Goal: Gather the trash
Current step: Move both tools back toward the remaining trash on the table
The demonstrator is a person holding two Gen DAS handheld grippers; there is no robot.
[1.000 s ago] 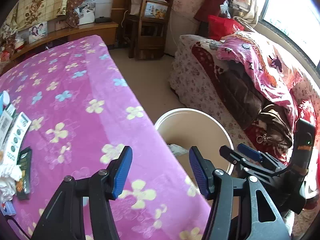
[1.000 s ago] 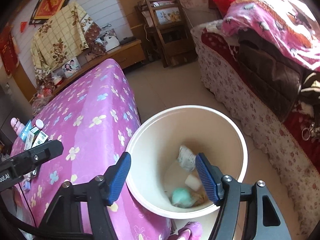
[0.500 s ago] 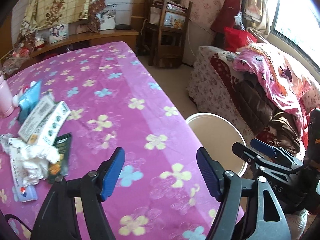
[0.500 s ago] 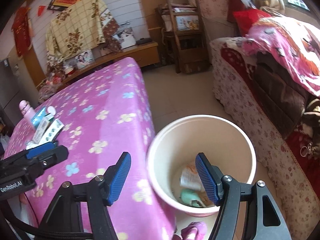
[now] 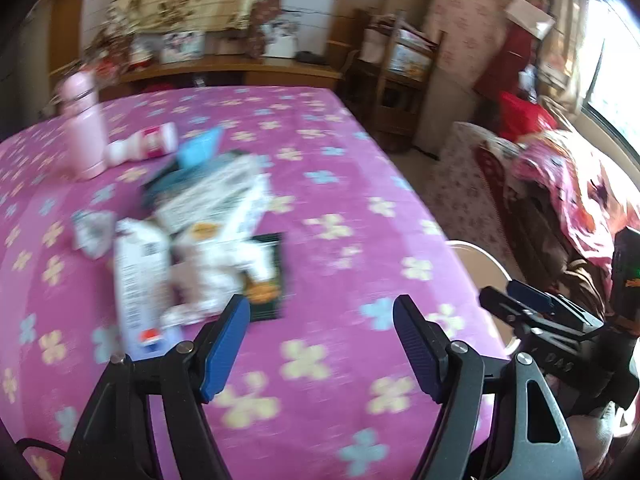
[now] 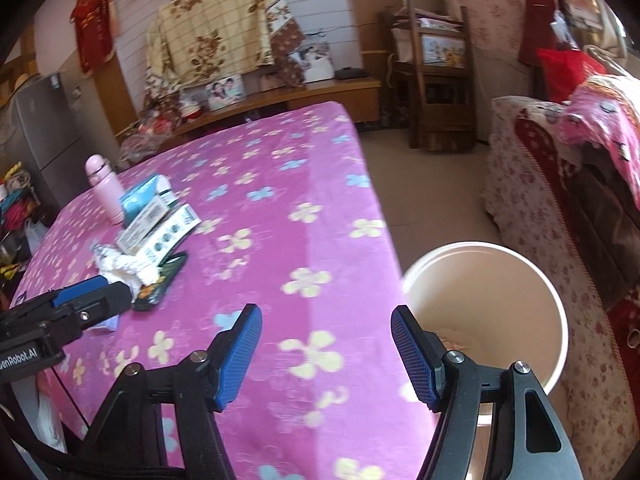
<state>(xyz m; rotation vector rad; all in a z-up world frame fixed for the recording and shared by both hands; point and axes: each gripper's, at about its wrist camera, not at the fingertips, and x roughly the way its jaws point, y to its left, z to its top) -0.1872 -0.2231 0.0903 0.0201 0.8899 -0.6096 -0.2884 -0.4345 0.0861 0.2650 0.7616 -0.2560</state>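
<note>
A pile of trash lies on the purple flowered tablecloth (image 5: 340, 184): white cartons (image 5: 216, 200), crumpled white tissue (image 5: 216, 264), a dark green packet (image 5: 268, 276) and a blue box (image 5: 200, 152). The pile also shows in the right wrist view (image 6: 152, 236). My left gripper (image 5: 320, 344) is open and empty, just short of the pile. My right gripper (image 6: 326, 356) is open and empty over the table's right edge. A cream bucket (image 6: 532, 280) stands on the floor beside the table.
A pink bottle (image 5: 84, 128) stands upright behind the pile, with a small white and pink bottle (image 5: 148, 144) lying beside it. A sofa with blankets (image 6: 560, 184) stands to the right of the bucket. A wooden chair (image 6: 436, 80) stands at the back.
Both grippers have swung left from over the bucket towards the table. The trash pile has come into the middle of the left wrist view. Both stayed open.
</note>
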